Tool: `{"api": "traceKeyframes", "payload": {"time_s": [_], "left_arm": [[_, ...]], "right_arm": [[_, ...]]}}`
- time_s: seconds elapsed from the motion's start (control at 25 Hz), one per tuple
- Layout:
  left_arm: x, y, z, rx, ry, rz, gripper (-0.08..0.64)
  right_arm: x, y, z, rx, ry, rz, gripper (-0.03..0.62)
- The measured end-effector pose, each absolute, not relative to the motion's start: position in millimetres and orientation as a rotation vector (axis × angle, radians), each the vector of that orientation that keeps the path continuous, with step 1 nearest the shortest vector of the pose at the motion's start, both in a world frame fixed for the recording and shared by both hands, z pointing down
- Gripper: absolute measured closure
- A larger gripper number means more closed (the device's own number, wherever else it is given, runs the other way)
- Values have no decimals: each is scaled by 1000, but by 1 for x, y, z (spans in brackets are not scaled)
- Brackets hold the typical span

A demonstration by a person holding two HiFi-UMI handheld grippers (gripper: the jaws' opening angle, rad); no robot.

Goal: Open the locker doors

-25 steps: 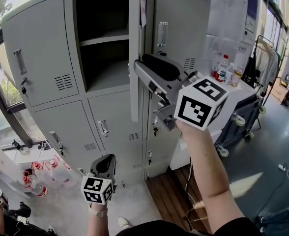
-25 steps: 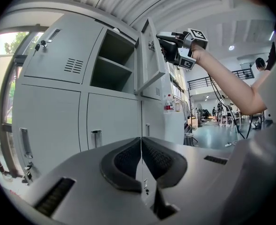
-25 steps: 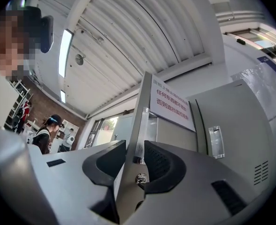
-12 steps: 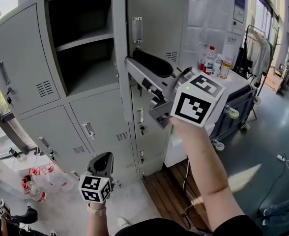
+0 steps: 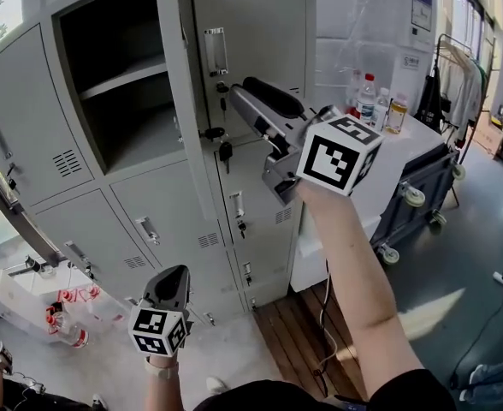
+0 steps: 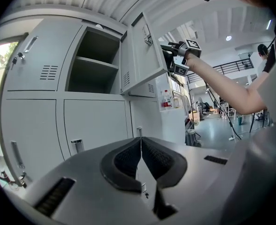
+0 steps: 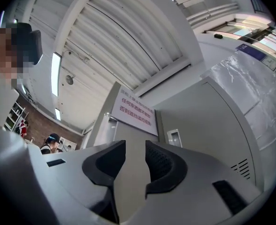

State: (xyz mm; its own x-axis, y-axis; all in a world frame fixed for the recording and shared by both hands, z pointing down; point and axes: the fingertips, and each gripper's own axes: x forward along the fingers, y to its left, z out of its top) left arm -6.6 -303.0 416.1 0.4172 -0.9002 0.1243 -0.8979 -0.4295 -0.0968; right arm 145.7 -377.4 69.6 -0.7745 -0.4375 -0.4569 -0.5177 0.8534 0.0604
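Observation:
A grey bank of lockers (image 5: pixel 162 212) fills the head view. Its upper middle compartment (image 5: pixel 115 84) stands open, showing a shelf. The open door (image 5: pixel 251 58) is swung out to the right, with a key (image 5: pixel 224 151) hanging from its lock. My right gripper (image 5: pixel 239 92) is shut on the door's free edge; in the right gripper view the door edge (image 7: pixel 133 182) runs between the pads below a paper sign (image 7: pixel 133 111). My left gripper (image 5: pixel 173 276) hangs low in front of the bottom lockers, shut and empty, its pads (image 6: pixel 124 158) pressed together.
The other locker doors, such as the upper left one (image 5: pixel 29 144), are closed. A white table (image 5: pixel 380 157) with bottles (image 5: pixel 369 97) stands right of the lockers, with a wheeled cart (image 5: pixel 423 187) beside it. Wooden flooring (image 5: pixel 303 332) lies below. Red-and-white clutter (image 5: pixel 63 315) sits at the bottom left.
The door has swung wider with my right gripper on its edge, so its handle and key now face me. The left gripper has stayed low.

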Motion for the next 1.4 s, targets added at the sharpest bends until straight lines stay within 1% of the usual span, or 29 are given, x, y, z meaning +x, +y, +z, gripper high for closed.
{"api": "traceKeyframes", "payload": {"time_s": [0.16, 0.6, 1.0, 1.4], "left_arm": [[2, -301, 411, -2595, 1706, -282, 540], [-7, -290, 419, -2521, 1858, -391, 539], [-15, -283, 424, -2481, 1942, -433, 540], [-24, -278, 428, -2446, 1989, -421, 540]], "right_arm": [[154, -412, 75, -706, 2604, 233, 434], [123, -491, 64, -701, 2672, 247, 353], [91, -531, 67, -730, 2766, 245, 345], [81, -551, 73, -785, 2804, 214, 356]]}}
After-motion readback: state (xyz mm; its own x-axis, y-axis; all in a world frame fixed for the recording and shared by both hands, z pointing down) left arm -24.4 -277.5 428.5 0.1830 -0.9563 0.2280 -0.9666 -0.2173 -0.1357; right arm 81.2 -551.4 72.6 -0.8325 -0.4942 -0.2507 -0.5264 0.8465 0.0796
